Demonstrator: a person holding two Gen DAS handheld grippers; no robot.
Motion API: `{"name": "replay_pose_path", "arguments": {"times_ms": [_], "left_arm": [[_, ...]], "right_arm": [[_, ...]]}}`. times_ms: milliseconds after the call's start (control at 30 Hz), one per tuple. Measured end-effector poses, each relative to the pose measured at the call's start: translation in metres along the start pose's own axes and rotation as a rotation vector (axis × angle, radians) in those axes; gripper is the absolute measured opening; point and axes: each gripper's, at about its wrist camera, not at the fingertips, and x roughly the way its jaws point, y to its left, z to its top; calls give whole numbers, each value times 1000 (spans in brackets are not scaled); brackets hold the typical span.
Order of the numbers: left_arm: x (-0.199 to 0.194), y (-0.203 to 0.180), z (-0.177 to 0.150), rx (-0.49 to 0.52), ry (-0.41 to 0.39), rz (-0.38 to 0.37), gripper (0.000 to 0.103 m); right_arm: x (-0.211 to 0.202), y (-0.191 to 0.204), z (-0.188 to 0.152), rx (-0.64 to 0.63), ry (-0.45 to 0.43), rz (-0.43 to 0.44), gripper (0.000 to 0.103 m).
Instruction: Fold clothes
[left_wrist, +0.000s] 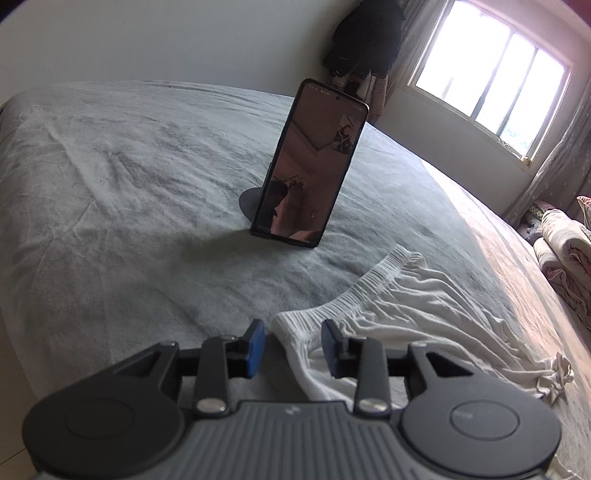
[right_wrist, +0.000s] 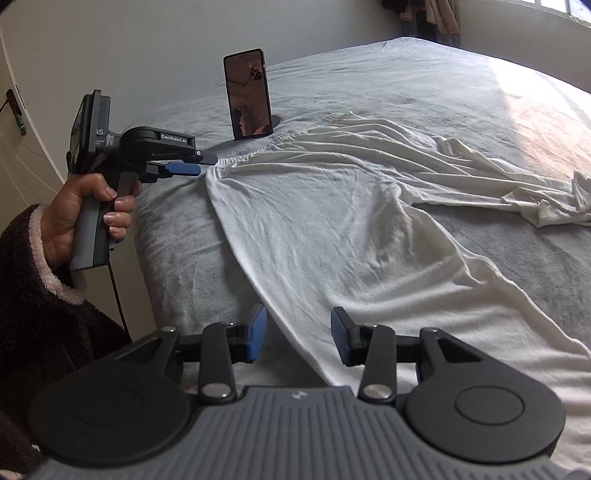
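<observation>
White trousers (right_wrist: 332, 206) with an elastic waistband (left_wrist: 373, 280) lie spread and wrinkled on the grey bed sheet (left_wrist: 129, 184). My left gripper (left_wrist: 293, 345) is open, and the near corner of the waistband lies between its blue pads. The right wrist view shows this gripper (right_wrist: 201, 164) from the side, held in a person's hand (right_wrist: 85, 206), its tips at the waistband corner. My right gripper (right_wrist: 300, 338) is open too, low over the garment's near side edge, which runs between its fingers. The two legs trail off to the right, one bunched at its end (right_wrist: 554, 206).
A phone (left_wrist: 310, 162) stands upright on a round stand in the middle of the bed, just beyond the waistband. Rolled bedding (left_wrist: 565, 251) lies off the bed's right side. A bright window (left_wrist: 487, 74) and dark hanging clothes (left_wrist: 365, 37) are at the far wall.
</observation>
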Motion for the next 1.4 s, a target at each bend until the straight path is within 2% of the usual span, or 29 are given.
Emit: {"name": "replay_pose_path", "arguments": {"times_ms": [200,267,467,567,633,667,700,833,900,933,967,1100,1200,1300,1333,1400], "left_arm": [[11,-29,-3,69,9,-93,35],[17,-45,-4,100,35,-131,33],[33,-99,-20,237,112,-301,32],[42,-121,-33,289,131,-357,32],[48,-132,-40,314,151,-372,31],[52,-138,-43,326,161,-380,24],[55,-143,-47,339,171,-387,21],[60,-151,-57,394,157,-394,19],[63,-153,-61,423,144,-384,19],[63,-153,-62,429,141,-382,19],[62,-153,-62,431,139,-383,19],[61,-152,-62,434,135,-385,19],[60,-154,-63,447,131,-377,19],[57,-158,-64,457,126,-366,22],[55,-159,-64,455,126,-364,25],[51,-162,-64,450,130,-371,28]], "right_arm": [[-14,-38,8,103,-96,-142,43],[-17,-52,8,139,-113,-195,43],[-17,-83,5,186,-119,-291,43],[-12,-92,4,174,-98,-316,43],[-7,-98,3,171,-81,-327,43],[-3,-102,2,172,-72,-333,43],[-3,-103,1,171,-64,-345,43],[-3,-101,-1,164,-33,-403,41],[-3,-100,-3,160,-17,-432,18],[-3,-100,-3,157,-9,-447,3],[-3,-99,-4,155,-1,-462,1],[-3,-98,-6,147,30,-520,1],[-9,-100,-9,168,8,-502,1],[-15,-104,-11,192,-20,-477,7],[-18,-105,-12,200,-30,-469,14],[-26,-111,-14,227,-48,-467,15]]}}
